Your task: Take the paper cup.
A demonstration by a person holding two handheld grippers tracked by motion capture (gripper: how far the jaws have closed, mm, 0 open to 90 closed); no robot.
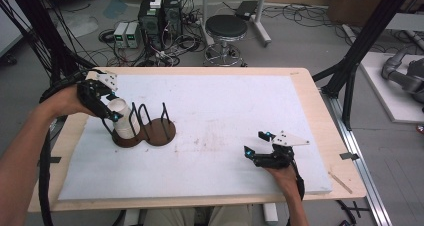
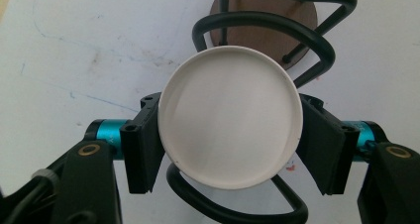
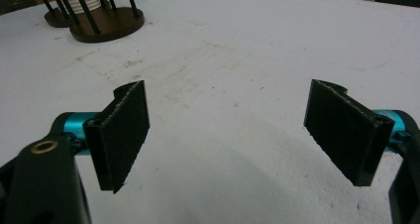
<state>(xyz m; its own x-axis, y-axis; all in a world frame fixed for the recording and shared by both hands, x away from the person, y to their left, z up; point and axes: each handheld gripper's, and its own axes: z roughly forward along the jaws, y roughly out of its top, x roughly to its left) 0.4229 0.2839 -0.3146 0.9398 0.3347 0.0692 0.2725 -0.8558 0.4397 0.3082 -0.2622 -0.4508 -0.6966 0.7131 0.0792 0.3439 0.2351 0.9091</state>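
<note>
The left gripper [image 2: 230, 149] clamps a white paper cup [image 2: 230, 116] in the wire rack [image 1: 150, 122] — best drawn straight along the hoops. The right gripper [image 3: 237, 135] waits wide open, empty.

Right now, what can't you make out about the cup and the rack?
- Cup inside: the left gripper view faces one flat round end.
- Cup's lower end, high view: behind the rack wires and the left gripper.
- Rack, right gripper view: top edge cuts its loops.
- Right gripper: open, empty.
</note>
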